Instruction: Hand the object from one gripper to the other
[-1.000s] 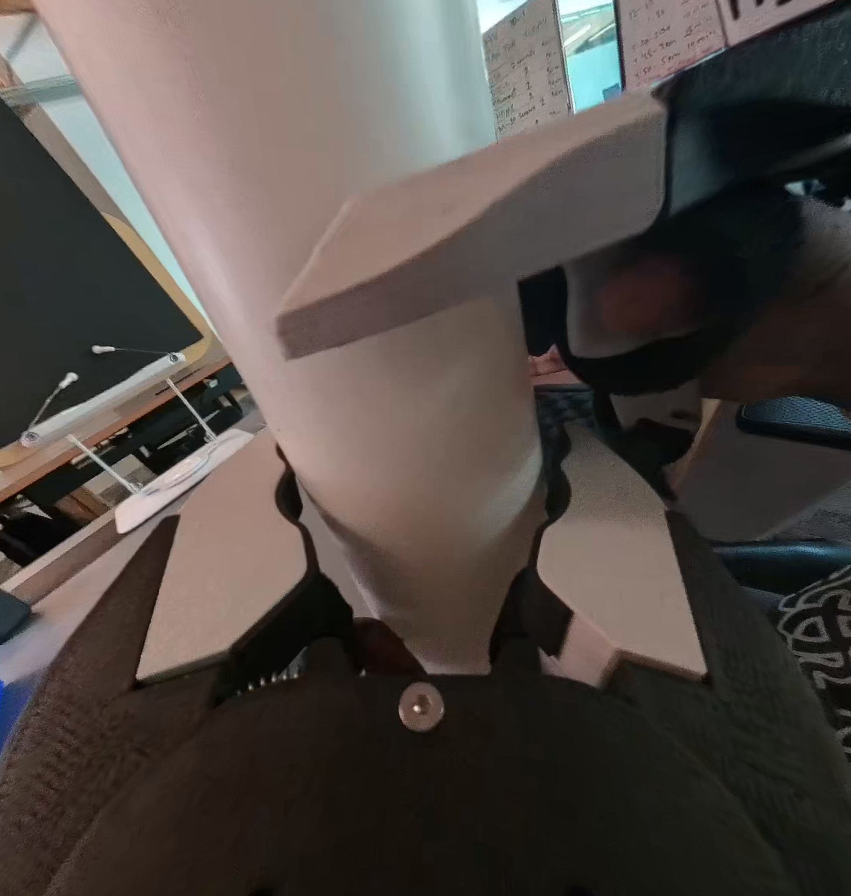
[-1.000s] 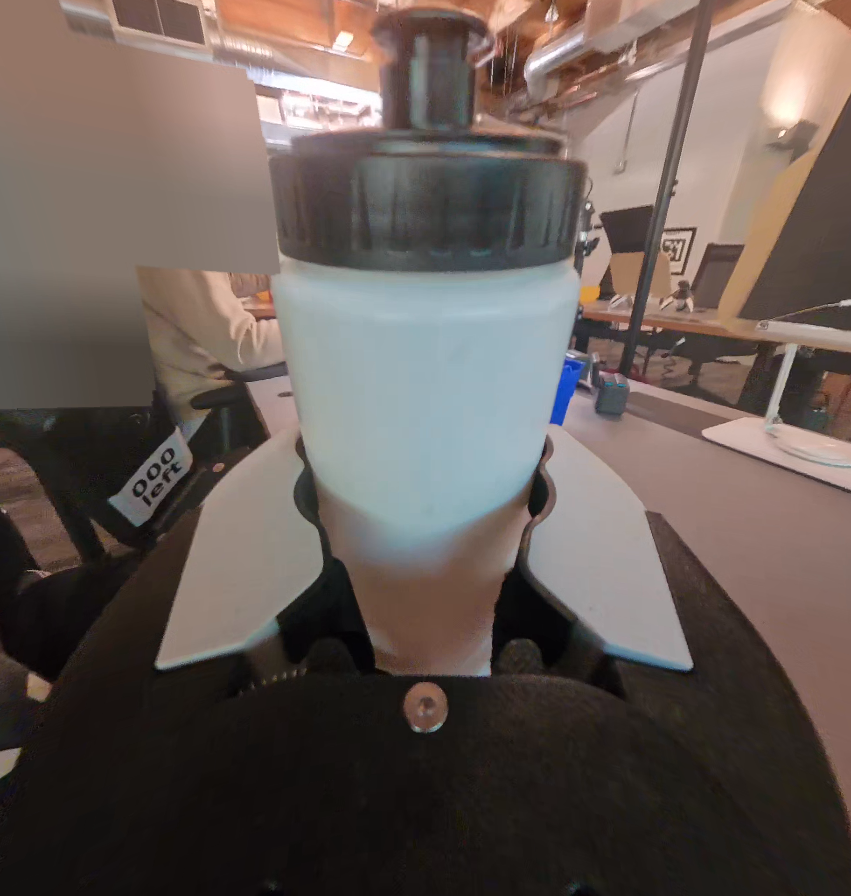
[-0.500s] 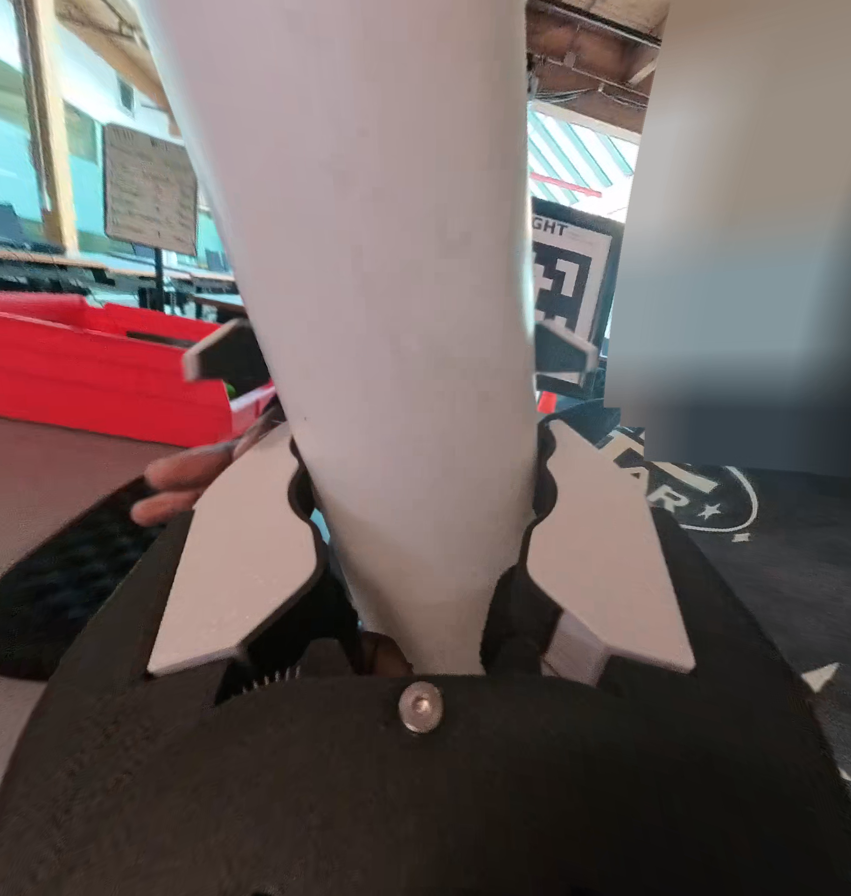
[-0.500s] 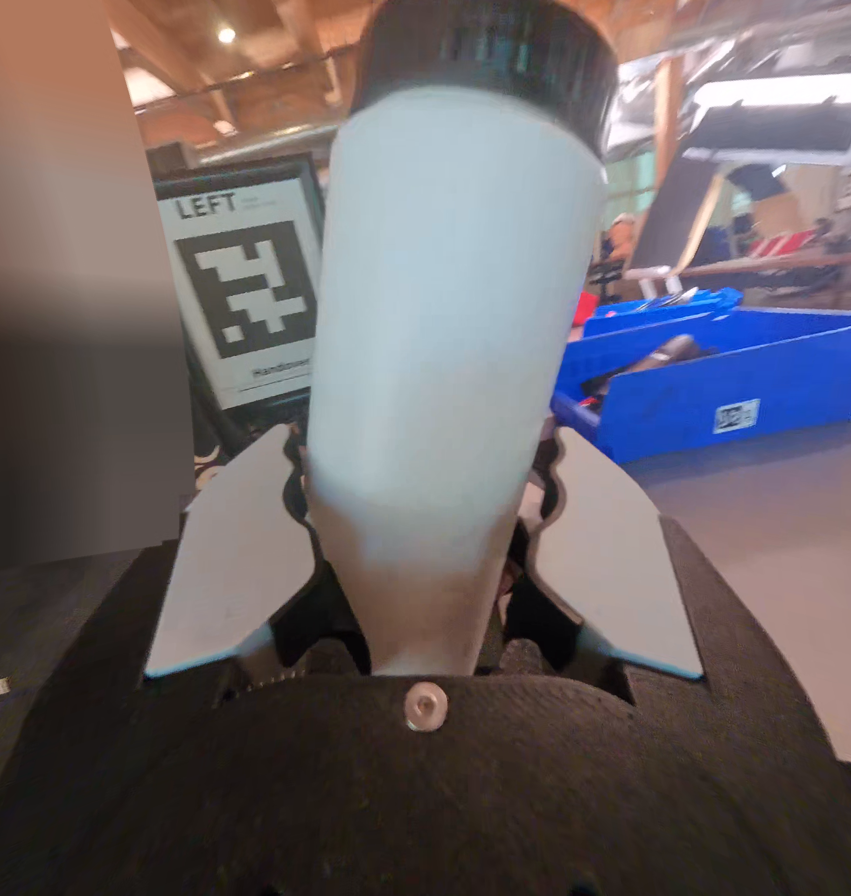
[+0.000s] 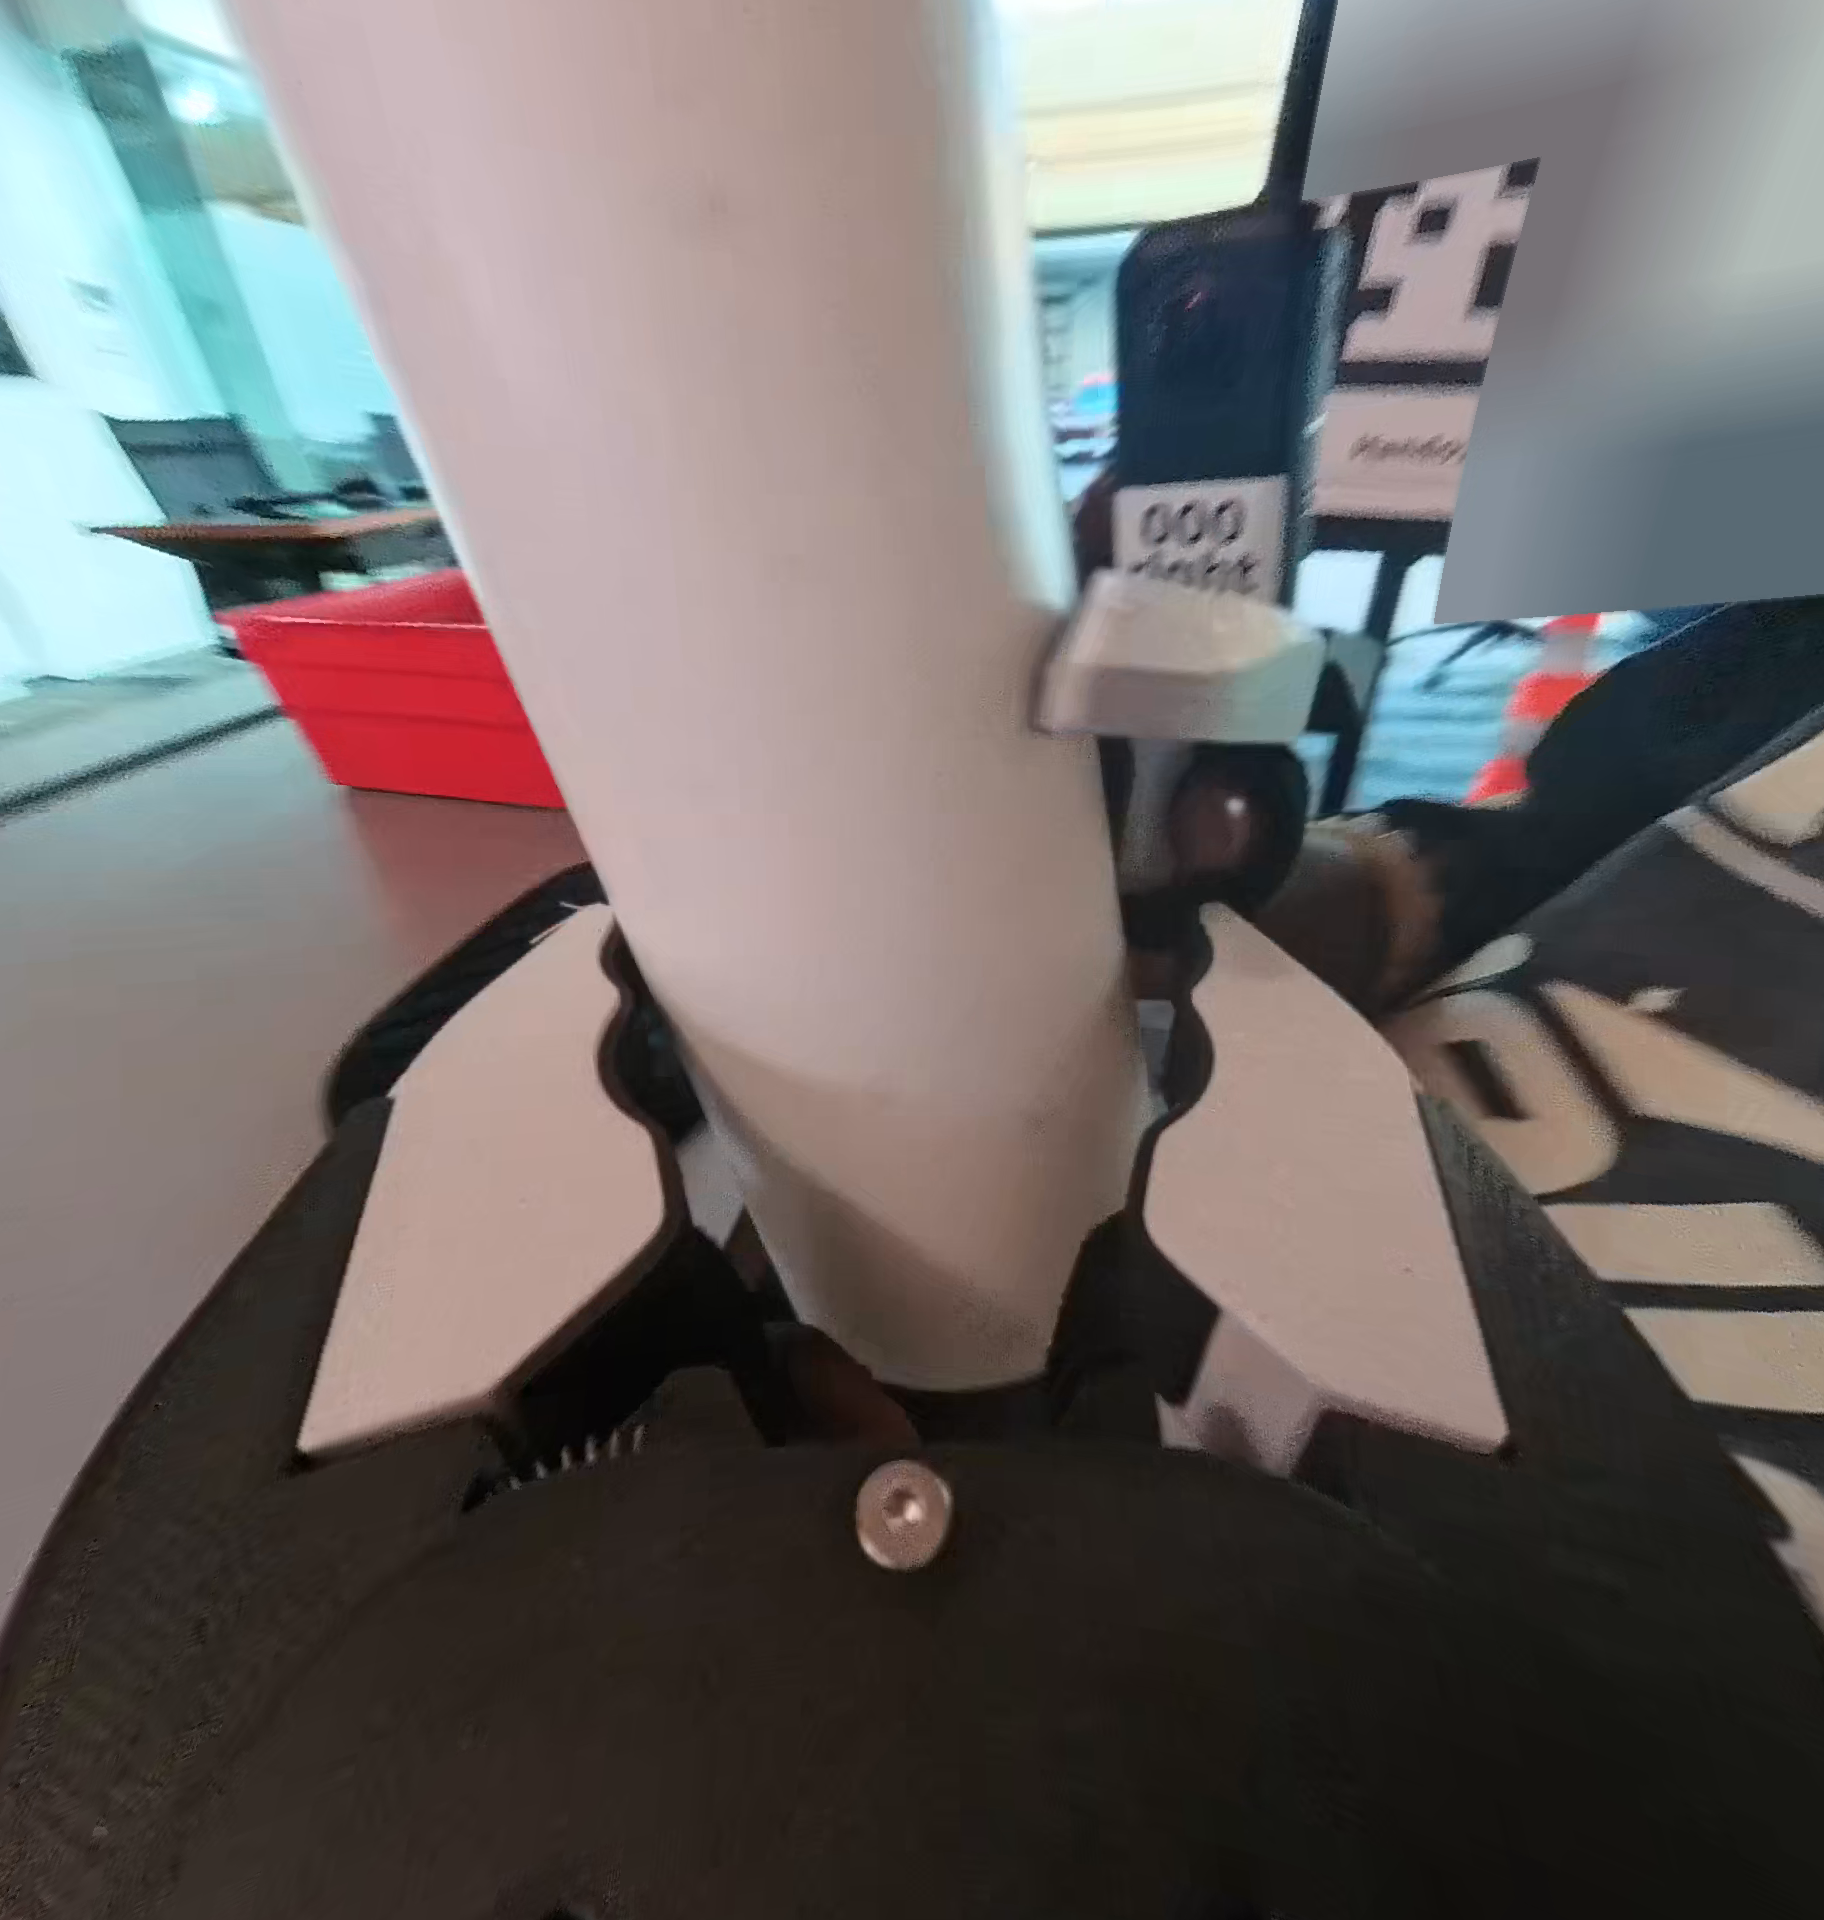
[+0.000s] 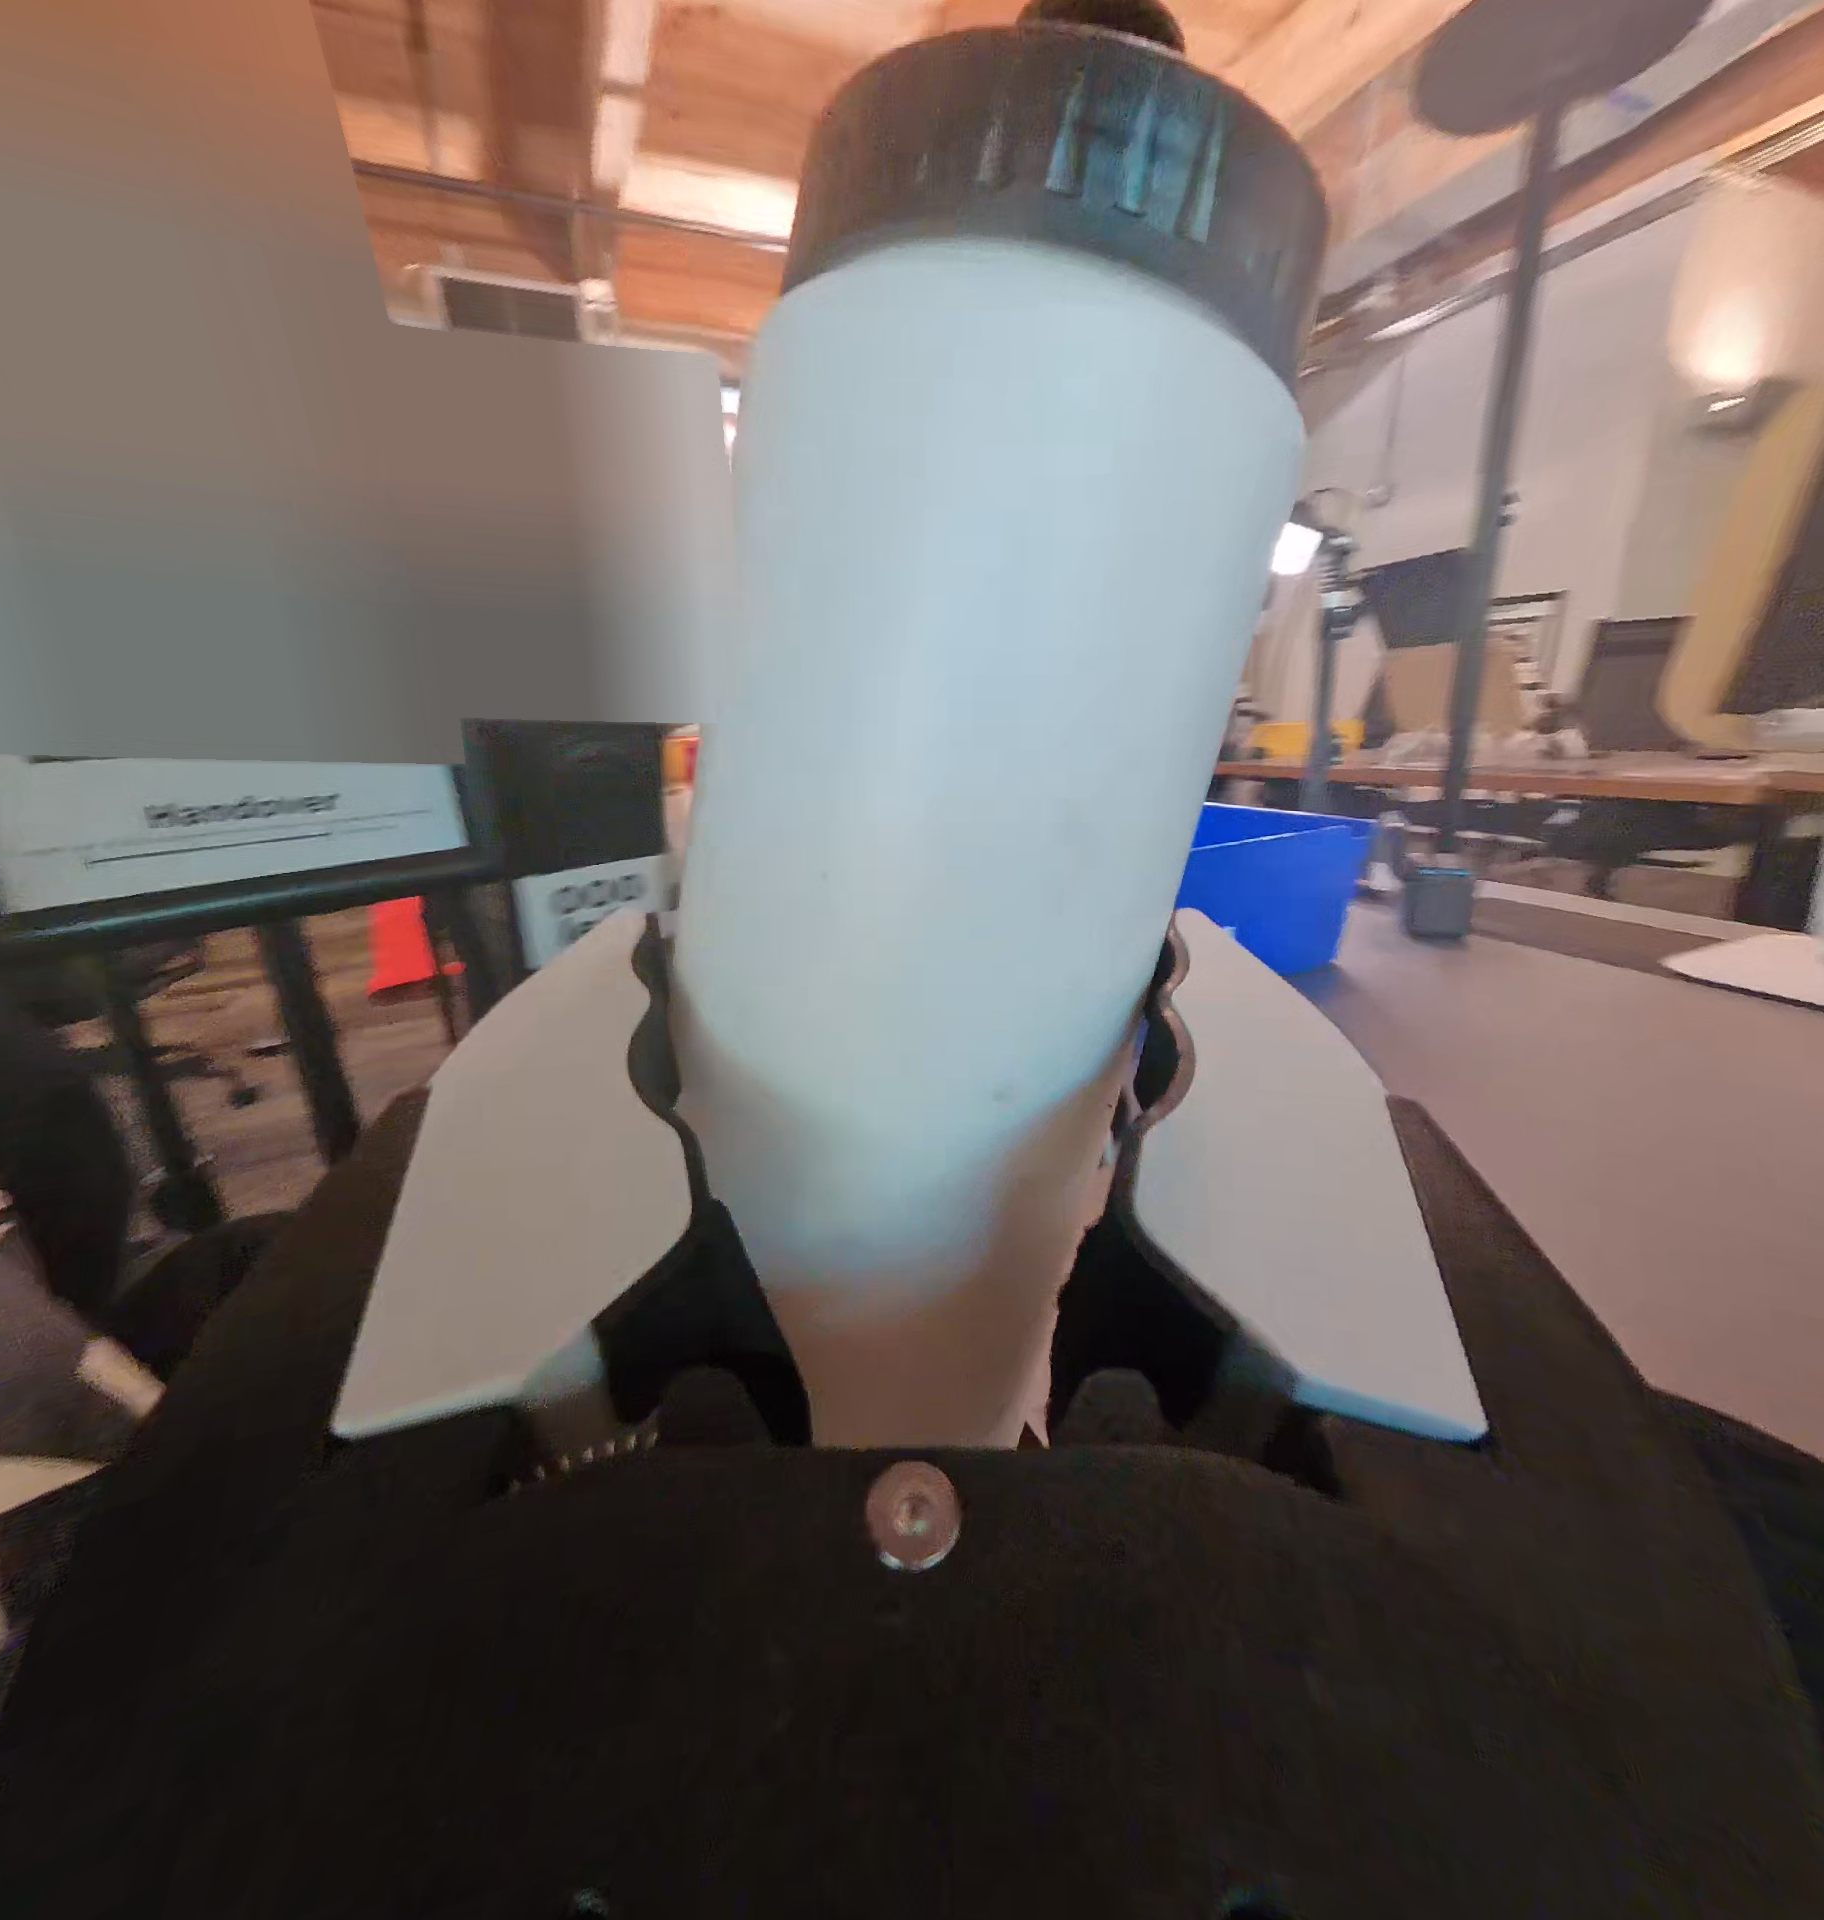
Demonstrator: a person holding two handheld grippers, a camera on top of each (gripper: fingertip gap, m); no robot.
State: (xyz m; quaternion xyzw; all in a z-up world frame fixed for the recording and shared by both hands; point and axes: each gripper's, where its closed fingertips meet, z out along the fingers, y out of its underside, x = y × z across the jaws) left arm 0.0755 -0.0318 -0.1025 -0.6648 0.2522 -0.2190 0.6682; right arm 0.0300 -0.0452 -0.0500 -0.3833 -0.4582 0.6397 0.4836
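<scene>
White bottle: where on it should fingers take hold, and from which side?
Grip the white bottle on its plain straight body, below the wider black cap, coming from the side with fingers across its width. It stands near upright, and its round wall seats in the fingers' notches. The right gripper and left gripper both hold it so.
</scene>
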